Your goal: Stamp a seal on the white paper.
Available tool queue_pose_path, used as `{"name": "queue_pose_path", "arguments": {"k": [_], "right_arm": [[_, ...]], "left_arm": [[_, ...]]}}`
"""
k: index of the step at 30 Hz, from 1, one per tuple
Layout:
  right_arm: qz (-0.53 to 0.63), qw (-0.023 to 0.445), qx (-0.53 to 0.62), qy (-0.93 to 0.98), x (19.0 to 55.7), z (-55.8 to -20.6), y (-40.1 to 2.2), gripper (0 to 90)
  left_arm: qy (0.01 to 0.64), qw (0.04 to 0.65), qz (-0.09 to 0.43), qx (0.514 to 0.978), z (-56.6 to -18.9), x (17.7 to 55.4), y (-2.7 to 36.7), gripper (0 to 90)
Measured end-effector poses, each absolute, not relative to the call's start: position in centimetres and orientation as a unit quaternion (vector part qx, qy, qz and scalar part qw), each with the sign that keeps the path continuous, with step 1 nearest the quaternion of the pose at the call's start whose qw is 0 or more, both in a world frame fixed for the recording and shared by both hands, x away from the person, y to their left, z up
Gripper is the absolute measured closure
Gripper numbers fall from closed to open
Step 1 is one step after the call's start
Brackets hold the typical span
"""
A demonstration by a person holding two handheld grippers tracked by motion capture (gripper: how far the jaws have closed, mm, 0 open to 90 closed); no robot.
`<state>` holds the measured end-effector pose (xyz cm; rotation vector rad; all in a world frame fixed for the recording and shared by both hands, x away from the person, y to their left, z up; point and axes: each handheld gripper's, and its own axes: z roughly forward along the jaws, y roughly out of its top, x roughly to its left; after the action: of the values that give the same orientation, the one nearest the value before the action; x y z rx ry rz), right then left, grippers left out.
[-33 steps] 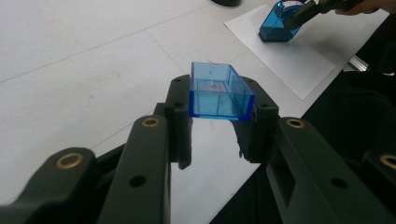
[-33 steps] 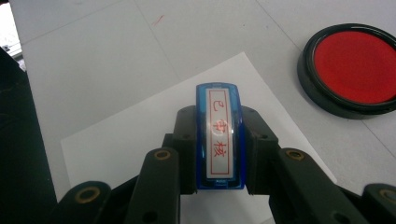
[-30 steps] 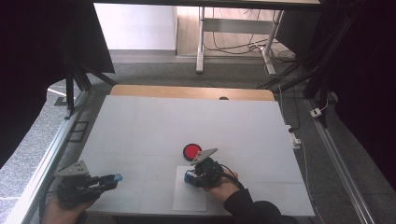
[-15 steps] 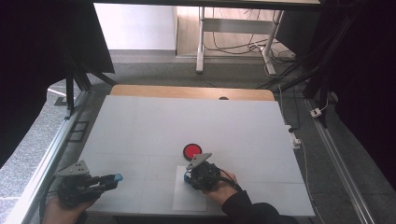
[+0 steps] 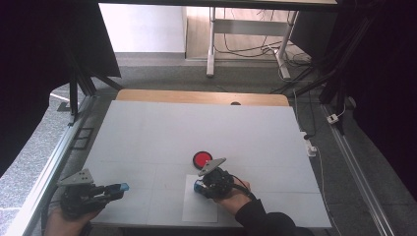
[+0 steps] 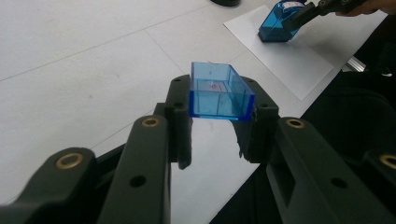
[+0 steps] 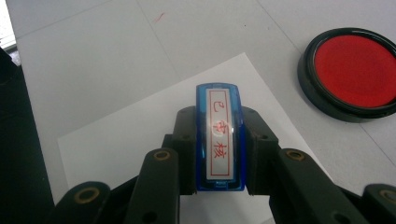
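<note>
Left gripper [image 6: 219, 135]: jaws clamped on the blue stamp cap [image 6: 220, 91], held above the table's near left edge; inside of the cap hard to read.
Right gripper [image 7: 219, 154]: closed on the blue stamp [image 7: 219, 137], over the white paper [image 7: 140, 135]; stamp underside hidden.
Red ink pad [image 7: 352, 72]: beside the paper, cut off at the picture's right edge.
Table [image 5: 196, 128]: grey-white.

Both grippers, left gripper [image 5: 115, 188] and right gripper [image 5: 200, 186], are black with brass-ringed screw holes, grey three-cornered plates on top; a dark sleeve [image 5: 263, 221] covers the right forearm.
</note>
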<state>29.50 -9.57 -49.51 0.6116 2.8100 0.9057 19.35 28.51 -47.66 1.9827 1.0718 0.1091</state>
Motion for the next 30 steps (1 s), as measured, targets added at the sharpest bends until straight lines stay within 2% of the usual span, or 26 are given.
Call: {"name": "queue_pose_path", "arguments": {"k": [30], "right_arm": [[0.355,0.056,0.203,0.911,29.7,-47.2,-10.6,70.9]], "left_arm": [[0.429,0.430,0.041,0.793,-47.7,19.3,28.6,68.2]]}}
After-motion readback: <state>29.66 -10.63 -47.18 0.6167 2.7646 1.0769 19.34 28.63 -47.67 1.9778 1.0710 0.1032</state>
